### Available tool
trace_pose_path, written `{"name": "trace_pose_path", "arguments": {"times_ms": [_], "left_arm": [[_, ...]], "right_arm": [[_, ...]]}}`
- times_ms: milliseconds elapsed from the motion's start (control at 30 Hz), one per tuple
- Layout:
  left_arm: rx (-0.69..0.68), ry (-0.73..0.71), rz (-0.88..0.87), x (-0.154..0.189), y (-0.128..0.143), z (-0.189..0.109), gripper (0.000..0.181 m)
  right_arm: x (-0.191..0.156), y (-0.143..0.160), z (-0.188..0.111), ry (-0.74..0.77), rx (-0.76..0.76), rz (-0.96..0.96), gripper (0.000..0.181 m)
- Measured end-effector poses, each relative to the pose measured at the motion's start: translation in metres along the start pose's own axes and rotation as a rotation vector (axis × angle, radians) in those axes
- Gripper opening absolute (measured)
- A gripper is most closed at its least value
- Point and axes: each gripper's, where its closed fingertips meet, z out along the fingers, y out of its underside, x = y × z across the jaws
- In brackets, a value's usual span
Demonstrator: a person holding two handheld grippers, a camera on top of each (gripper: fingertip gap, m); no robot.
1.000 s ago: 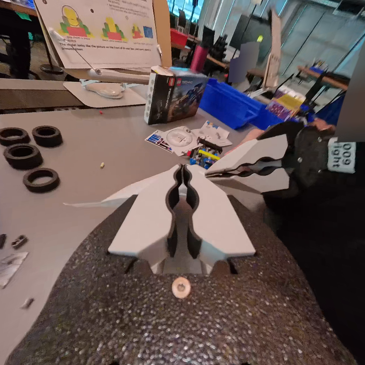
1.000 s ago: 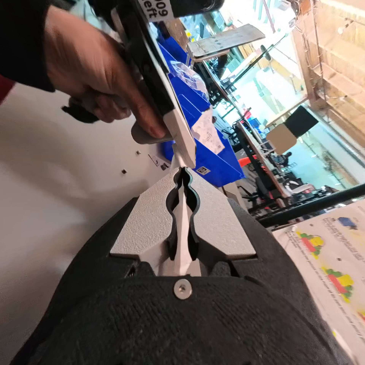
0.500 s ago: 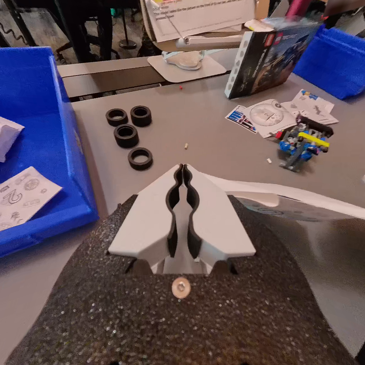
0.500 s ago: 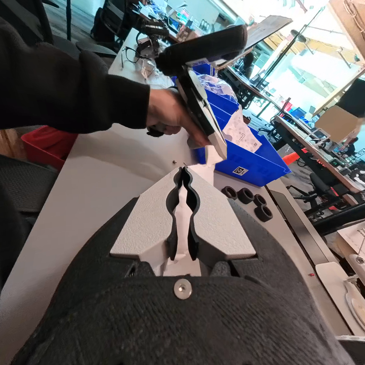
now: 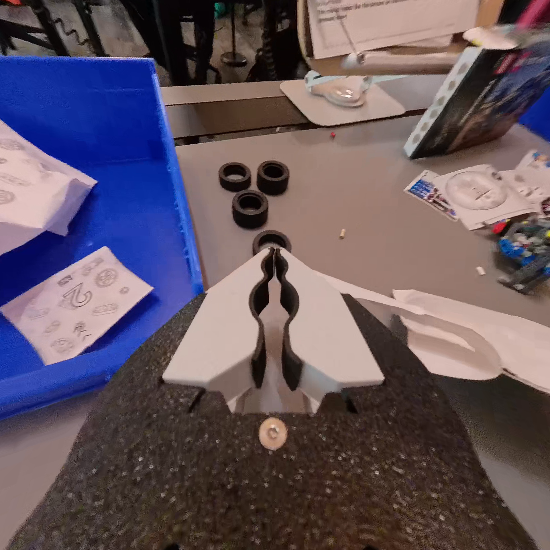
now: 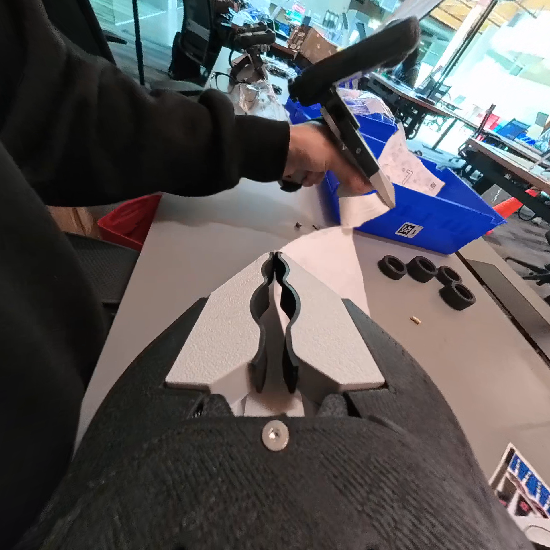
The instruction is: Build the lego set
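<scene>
A white paper bag (image 5: pixel 446 336) is stretched between both grippers. My left gripper (image 5: pixel 273 257) is shut on one end of it, next to the blue bin (image 5: pixel 119 208). My right gripper (image 6: pixel 273 256) is shut on the other end of the bag (image 6: pixel 327 262). The left gripper (image 6: pixel 387 199) also shows in the right wrist view, held by a hand above the bin (image 6: pixel 431 220). Several black tyres (image 5: pixel 250 208) lie on the grey table just beyond the left gripper, and also show in the right wrist view (image 6: pixel 422 269). A partly built blue and black model (image 5: pixel 523 250) sits at the right.
The blue bin holds printed paper bags (image 5: pixel 77 303). A set box (image 5: pixel 476 98) stands at the back right, with leaflets and a sticker sheet (image 5: pixel 428 193) in front of it. A small tan peg (image 5: pixel 343 233) lies loose. A red bin (image 6: pixel 128 220) sits beyond the table's edge. My hands' fingertips stand some 25 cm from each other.
My left gripper has swung left from beside the right gripper to the blue bin. The paper bag is now drawn out between the two grippers. Both have stayed shut.
</scene>
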Motion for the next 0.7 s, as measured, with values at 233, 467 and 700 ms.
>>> {"name": "trace_pose_path", "arguments": {"times_ms": [233,467,700], "left_arm": [[-0.263,0.490,0.143,0.087,0.023,-0.014,0.017],[-0.540,0.694,0.154,0.110,0.041,0.004,0.049],[-0.747,0.717,-0.055,0.105,0.068,0.044,0.049]], "right_arm": [[-0.007,0.035,0.009,-0.037,-0.101,0.080,0.000],[-0.008,0.073,-0.004,-0.046,-0.245,0.177,0.000],[0.018,0.077,-0.043,0.119,-0.246,0.434,0.015]]}}
